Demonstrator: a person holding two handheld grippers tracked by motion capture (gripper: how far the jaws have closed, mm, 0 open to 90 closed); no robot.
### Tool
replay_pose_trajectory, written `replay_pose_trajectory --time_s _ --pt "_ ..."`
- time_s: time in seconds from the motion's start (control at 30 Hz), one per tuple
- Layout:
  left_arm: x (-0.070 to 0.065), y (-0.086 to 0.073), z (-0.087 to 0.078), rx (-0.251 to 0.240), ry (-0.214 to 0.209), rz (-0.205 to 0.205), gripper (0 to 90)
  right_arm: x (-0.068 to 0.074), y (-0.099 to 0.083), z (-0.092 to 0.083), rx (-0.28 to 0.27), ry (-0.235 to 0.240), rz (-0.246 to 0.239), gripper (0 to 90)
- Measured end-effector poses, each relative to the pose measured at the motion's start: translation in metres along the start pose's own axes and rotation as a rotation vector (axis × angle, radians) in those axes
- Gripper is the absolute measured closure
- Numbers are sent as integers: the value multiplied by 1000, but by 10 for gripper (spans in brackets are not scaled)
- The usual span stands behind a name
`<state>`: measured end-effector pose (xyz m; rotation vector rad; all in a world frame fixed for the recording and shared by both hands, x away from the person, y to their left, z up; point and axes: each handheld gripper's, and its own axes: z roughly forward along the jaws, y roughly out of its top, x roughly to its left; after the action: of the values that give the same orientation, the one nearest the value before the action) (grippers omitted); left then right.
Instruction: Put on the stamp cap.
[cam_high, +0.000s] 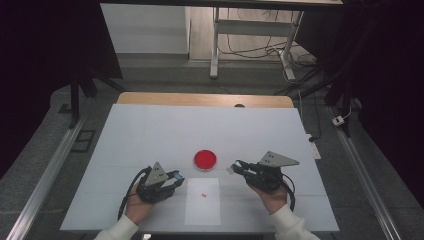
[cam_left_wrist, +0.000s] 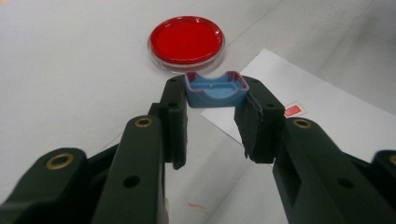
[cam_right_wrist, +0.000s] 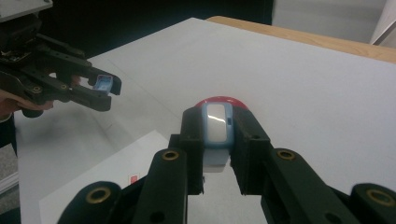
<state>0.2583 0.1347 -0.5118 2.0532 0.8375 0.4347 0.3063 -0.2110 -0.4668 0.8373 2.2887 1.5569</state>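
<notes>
Over the desk (cam_high: 125, 150), the left claw (cam_left_wrist: 212, 100) grips a blue cap (cam_left_wrist: 215, 89); the right claw (cam_right_wrist: 217, 140) grips a small blue-and-white piece (cam_right_wrist: 216, 127). Both are lifted near the red dish (cam_high: 205, 159); joining them looks left.

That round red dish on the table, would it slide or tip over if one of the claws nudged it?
The red dish is flat, wide and low, so it would probably slide rather than tip. Its clear rim looks like thin plastic, so it is likely light. The white table looks smooth, so a small push might send it skating.
</notes>
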Motion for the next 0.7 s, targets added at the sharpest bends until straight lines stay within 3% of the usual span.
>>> replay_pose_trajectory --time_s 0.7 --pt "-28 23 40 17 -51 77 643 0 -1 0 -4 0 4 751"
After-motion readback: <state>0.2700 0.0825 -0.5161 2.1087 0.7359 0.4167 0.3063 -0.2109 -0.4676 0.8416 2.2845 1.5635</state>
